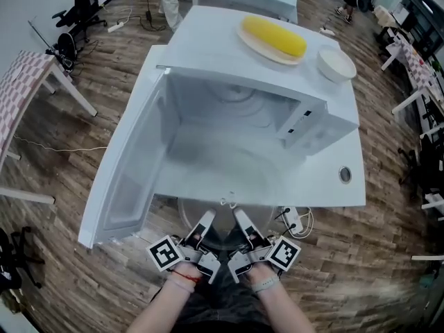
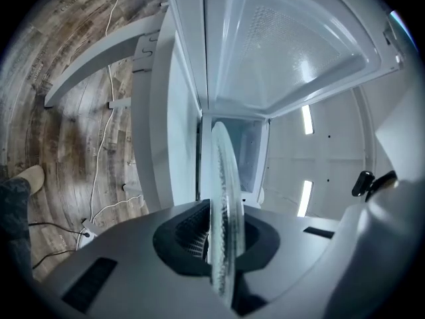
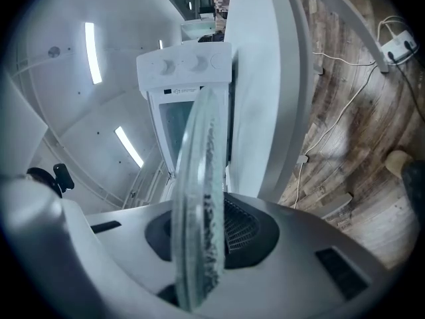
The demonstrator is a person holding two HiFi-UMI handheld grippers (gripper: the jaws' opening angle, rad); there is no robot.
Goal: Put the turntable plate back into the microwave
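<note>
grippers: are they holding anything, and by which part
Both clamp the clear glass turntable plate at its near rim, side by side: the left gripper to the left, the right gripper to the right.

You can read no text, brand or number here. On the microwave [image 1: 229, 151], the control panel [image 3: 184, 72] bears a dark strip of print too small to read. The marker cubes [image 1: 166, 253] show only black-and-white square patterns.

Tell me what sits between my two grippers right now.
Only the glass turntable plate: in the head view its near rim bridges the left gripper and right gripper, and each gripper view shows its jaws shut on that rim, edge-on.
</note>
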